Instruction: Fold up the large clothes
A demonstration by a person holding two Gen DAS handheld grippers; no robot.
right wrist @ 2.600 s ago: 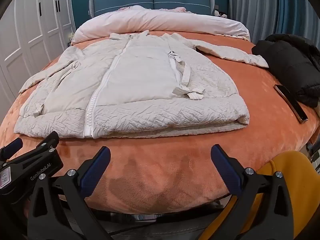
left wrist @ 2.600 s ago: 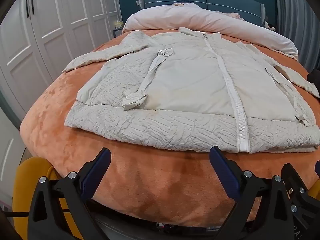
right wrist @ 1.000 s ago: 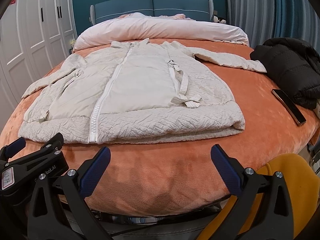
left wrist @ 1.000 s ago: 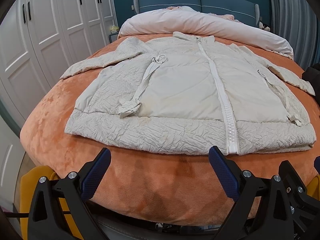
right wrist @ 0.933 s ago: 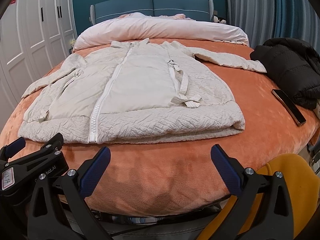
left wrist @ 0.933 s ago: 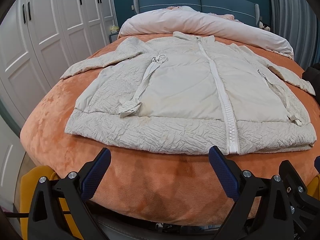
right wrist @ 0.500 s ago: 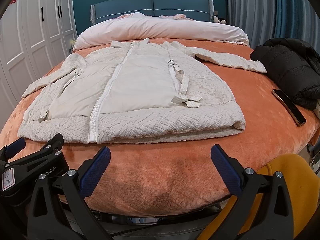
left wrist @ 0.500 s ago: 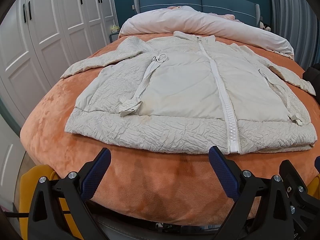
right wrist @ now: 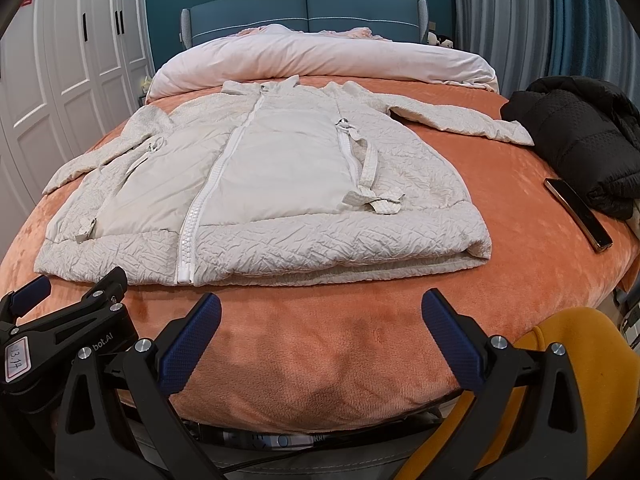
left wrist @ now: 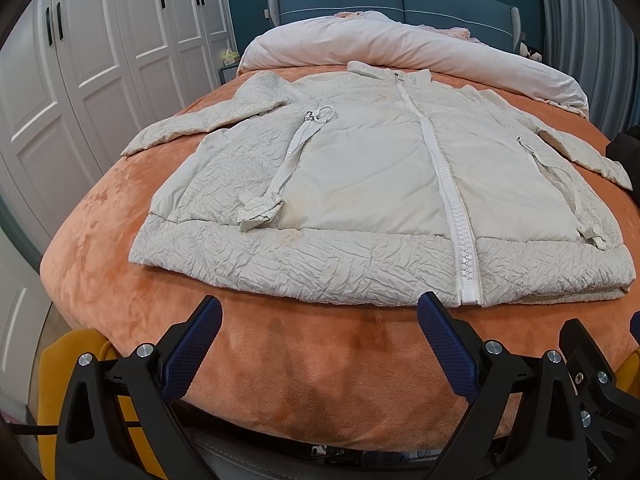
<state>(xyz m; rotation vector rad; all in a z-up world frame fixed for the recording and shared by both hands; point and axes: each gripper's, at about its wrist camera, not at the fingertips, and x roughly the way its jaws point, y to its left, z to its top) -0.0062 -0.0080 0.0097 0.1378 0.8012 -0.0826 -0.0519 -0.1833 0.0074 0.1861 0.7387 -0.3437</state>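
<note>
My black plastic left gripper (left wrist: pixel 318 330) wears ribbed blue pads (left wrist: pixel 192 350). Silver screws (left wrist: pixel 145 350) stud it. My matching right gripper (right wrist: pixel 320 328) looks identical.

A cream coat (left wrist: pixel 360 184) of crinkled quilted cloth with smooth matt panels and a white plastic zip (left wrist: pixel 452 200) lies on a plush orange velvet blanket (right wrist: pixel 320 344); beside it, a matt black puffer jacket (right wrist: pixel 576 136) and a glossy phone (right wrist: pixel 578 208).

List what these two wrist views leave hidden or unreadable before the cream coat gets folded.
- Cream coat: its back lies face-down on the orange blanket in both views.
- Black jacket: cut by the left view's right edge; garment type unclear.
- Label on left gripper, right view: digits too small.
- Pillows: hidden behind the rolled pink duvet.
</note>
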